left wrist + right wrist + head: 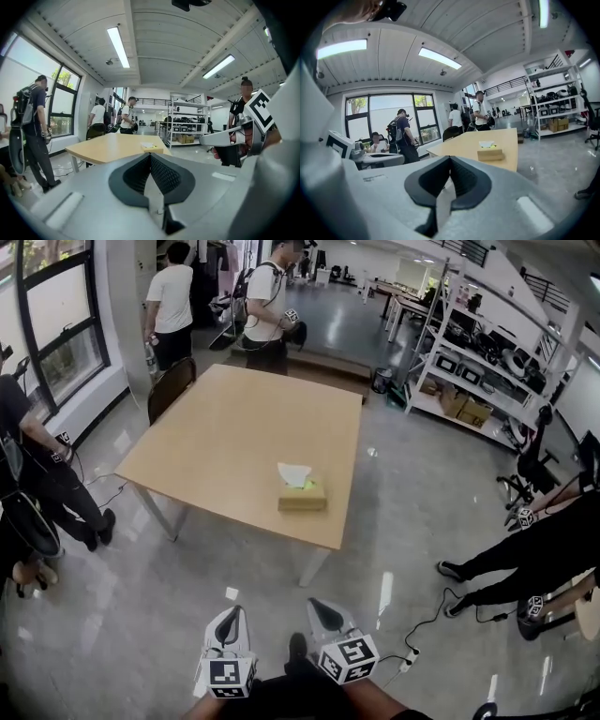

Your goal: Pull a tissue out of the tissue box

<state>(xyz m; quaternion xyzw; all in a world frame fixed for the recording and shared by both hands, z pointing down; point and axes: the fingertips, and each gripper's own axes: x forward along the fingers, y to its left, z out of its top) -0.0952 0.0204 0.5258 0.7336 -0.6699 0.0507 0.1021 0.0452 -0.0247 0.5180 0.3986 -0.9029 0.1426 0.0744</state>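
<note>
A tan tissue box (302,496) sits near the front edge of the wooden table (225,427), with a white tissue (294,473) sticking up from its slot. Both grippers hang low over the floor, well short of the table. My left gripper (232,614) and my right gripper (322,607) are side by side, both shut with nothing between the pads. The left gripper view shows its shut jaws (150,155) aimed at the distant box (151,147). In the right gripper view the shut jaws (450,159) point just left of the box (490,153).
A dark chair (172,383) stands at the table's far left corner. Two people (265,315) stand beyond the table, another person (37,465) to the left. A person's legs (525,559) and a floor cable (427,620) lie at the right. Shelving (478,362) lines the back right.
</note>
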